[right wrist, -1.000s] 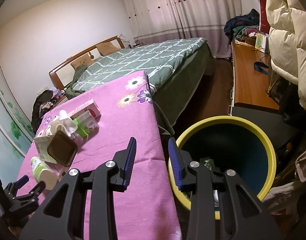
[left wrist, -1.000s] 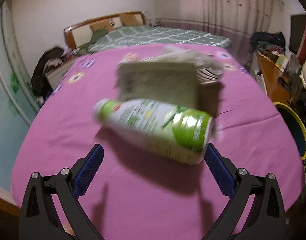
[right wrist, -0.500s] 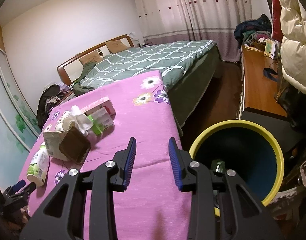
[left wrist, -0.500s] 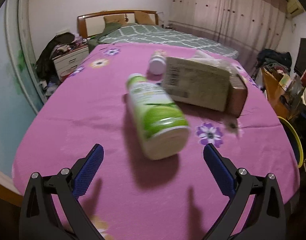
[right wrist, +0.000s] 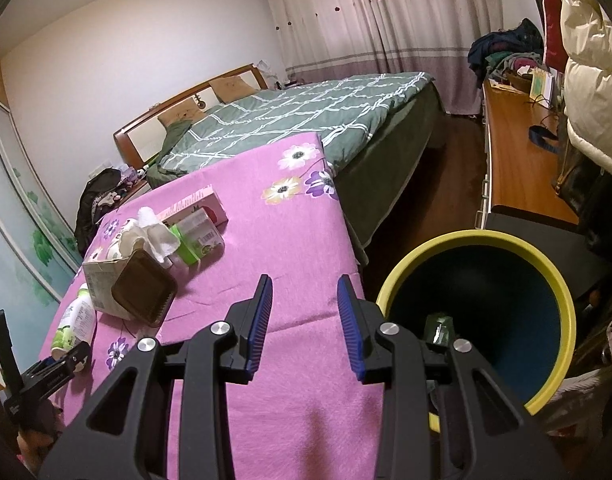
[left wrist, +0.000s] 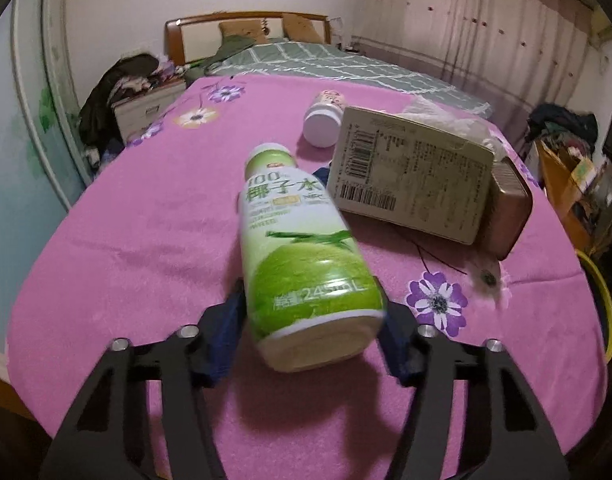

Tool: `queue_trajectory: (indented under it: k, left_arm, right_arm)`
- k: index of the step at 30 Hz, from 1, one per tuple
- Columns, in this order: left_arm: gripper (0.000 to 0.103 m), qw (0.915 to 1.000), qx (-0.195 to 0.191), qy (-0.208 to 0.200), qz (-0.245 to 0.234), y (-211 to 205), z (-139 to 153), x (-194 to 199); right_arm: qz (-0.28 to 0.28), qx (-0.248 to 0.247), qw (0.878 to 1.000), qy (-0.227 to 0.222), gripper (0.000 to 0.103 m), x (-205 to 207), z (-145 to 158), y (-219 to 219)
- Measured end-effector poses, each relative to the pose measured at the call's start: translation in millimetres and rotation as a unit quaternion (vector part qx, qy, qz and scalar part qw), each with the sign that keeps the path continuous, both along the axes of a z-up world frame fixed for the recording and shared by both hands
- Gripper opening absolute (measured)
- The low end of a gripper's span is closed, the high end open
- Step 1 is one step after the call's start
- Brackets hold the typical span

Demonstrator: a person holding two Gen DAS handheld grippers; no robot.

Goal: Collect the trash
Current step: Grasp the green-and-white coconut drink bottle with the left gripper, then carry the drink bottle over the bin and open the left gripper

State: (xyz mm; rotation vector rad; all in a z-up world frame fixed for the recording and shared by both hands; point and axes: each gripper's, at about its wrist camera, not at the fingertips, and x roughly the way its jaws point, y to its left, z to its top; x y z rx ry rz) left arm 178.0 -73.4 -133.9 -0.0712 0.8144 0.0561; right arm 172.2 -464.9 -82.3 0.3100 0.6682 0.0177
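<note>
A white and green drink bottle (left wrist: 302,248) lies on the pink flowered cloth (left wrist: 146,240), its base toward me. My left gripper (left wrist: 309,312) has its blue pads on either side of that base, touching it, and the jaws are closing. The right wrist view shows the same bottle (right wrist: 72,324) at the far left with the left gripper (right wrist: 66,360) at it. My right gripper (right wrist: 306,320) hovers over the cloth's near right edge, partly open with nothing between its pads. The yellow-rimmed bin (right wrist: 558,292) stands just right of it.
Behind the bottle lie a cardboard box (left wrist: 410,184) holding a brown tray (left wrist: 508,208), a white pink-labelled bottle (left wrist: 326,116) and crumpled tissue (left wrist: 438,116). A pink carton (right wrist: 198,206) and a clear green-capped container (right wrist: 198,240) lie further on. A bed and a desk stand beyond.
My left gripper has moved forward over the bottle and its jaws have come in from wide apart to the bottle's base. The right gripper has hardly moved.
</note>
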Motion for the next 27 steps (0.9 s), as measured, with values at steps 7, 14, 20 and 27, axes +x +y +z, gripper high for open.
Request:
queue_trajectory:
  k: [7,14,20,27]
  left_arm:
    - [0.055,0.9994,0.016,-0.025,-0.019,16,32,-20]
    - [0.053,0.9957,0.028,-0.084,-0.030,25,81,-38]
    - [0.052,0.9950,0.018,-0.087,-0.047,31,93,-17]
    - [0.051,0.9952,0.008,-0.084,-0.049,36,96,22]
  right_arm:
    - [-0.005,0.002,1.000,-0.004,0.032,-3,2,-4]
    - [0.002,0.000,1.000,-0.007,0.032,-4,4,1]
    - [0.002,-0.004,1.000,-0.009,0.032,-5,7,2]
    - [-0.005,-0.004,1.000,-0.007,0.032,-6,5,-2]
